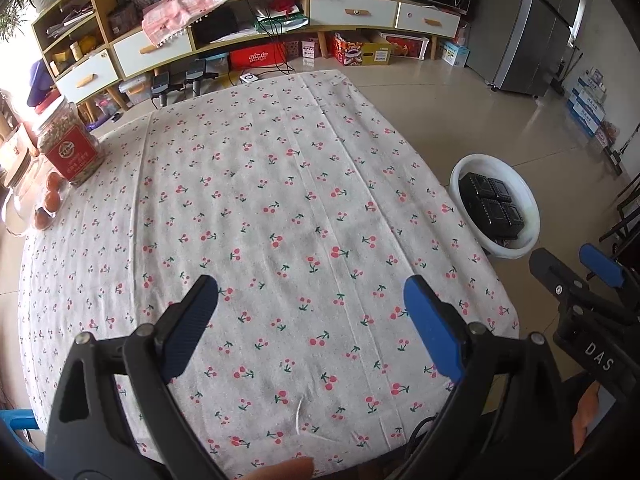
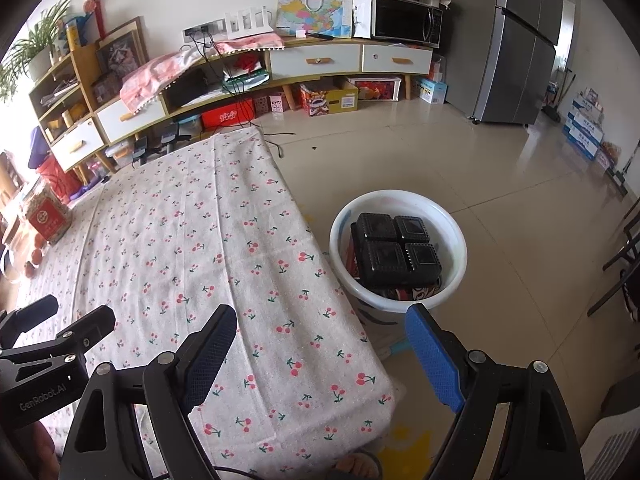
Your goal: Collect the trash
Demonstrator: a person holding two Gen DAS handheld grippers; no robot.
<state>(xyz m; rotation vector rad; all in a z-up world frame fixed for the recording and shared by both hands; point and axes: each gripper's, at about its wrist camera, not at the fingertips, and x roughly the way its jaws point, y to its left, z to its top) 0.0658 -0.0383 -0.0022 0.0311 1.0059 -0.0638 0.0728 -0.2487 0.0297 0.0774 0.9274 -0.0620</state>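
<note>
A white round bin stands on the floor just right of the table, and a black four-compartment plastic tray lies on top of other trash inside it. The same bin with its black tray shows at the right of the left wrist view. My left gripper hovers open over the cherry-print tablecloth with nothing between its fingers. My right gripper is open and empty above the table's right front corner, short of the bin. Each gripper appears at the edge of the other's view.
A jar with a red label and small orange fruits sit at the table's far left edge. A long shelf unit with drawers and boxes lines the back wall, beside a grey fridge. Tiled floor surrounds the bin.
</note>
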